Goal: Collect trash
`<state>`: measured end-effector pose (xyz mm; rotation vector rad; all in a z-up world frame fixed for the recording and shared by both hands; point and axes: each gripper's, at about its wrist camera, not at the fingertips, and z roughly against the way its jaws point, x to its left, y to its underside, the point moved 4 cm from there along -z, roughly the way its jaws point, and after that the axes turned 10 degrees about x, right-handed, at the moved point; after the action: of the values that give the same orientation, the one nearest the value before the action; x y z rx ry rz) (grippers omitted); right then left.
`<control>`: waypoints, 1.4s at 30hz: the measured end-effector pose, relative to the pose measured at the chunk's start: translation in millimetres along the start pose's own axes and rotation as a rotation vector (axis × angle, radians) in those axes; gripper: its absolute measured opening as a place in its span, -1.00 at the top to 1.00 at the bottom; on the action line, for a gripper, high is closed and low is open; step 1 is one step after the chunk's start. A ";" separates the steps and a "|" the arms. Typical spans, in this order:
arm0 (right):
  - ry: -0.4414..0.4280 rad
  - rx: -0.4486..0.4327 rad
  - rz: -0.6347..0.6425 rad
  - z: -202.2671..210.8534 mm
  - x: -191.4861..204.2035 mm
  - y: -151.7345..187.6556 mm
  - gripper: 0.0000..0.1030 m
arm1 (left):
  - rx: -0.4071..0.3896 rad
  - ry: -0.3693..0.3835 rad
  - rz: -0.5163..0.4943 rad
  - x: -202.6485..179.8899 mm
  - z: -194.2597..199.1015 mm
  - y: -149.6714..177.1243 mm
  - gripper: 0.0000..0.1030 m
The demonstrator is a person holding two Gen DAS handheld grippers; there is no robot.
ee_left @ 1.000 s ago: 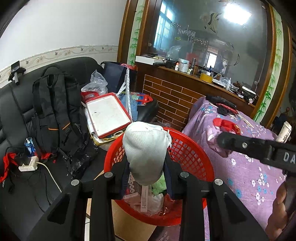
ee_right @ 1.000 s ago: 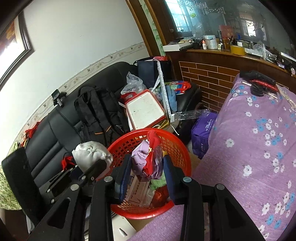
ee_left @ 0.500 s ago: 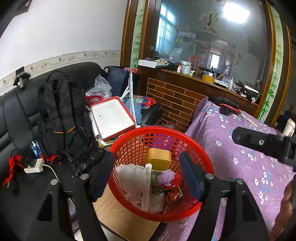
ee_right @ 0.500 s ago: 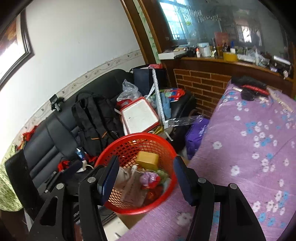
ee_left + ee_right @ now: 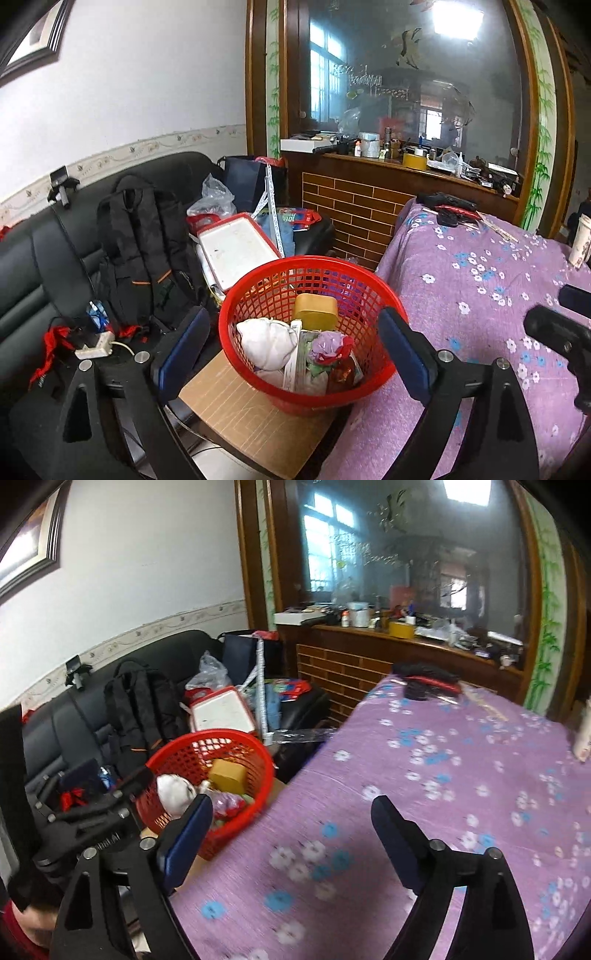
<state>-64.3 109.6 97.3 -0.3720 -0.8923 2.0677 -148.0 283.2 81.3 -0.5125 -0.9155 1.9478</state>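
Note:
A red mesh basket [image 5: 258,280] stands on a cardboard piece beside the purple table. It holds a crumpled white wad [image 5: 266,343], a yellow box [image 5: 316,313], a purple-and-red wrapper [image 5: 328,343] and other scraps. My left gripper [image 5: 291,343] is open and empty, its fingers either side of the basket, above it. My right gripper [image 5: 291,830] is open and empty over the purple flowered tablecloth [image 5: 424,775], to the right of the basket [image 5: 243,744]. The left gripper's body shows at the left of the right wrist view.
A black sofa [image 5: 48,251] carries a black backpack [image 5: 144,251], a red-rimmed white tray [image 5: 236,251], bags and a power strip [image 5: 94,349]. Black and red items [image 5: 450,212] lie at the table's far end. A cluttered brick-fronted counter [image 5: 388,173] stands behind.
Both grippers opened and dropped their loads, the white wad and the purple-red wrapper, into the basket. Both pulled back and up; the right one swung right over the table.

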 end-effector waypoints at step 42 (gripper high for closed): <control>0.181 0.027 0.058 51.2 28.1 104.1 -0.99 | 0.076 -0.186 0.014 36.9 49.7 92.5 -1.00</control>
<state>-169.5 66.5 61.1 -0.5667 -0.7523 2.0588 -250.7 265.1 42.3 -0.2981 -0.9505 2.0600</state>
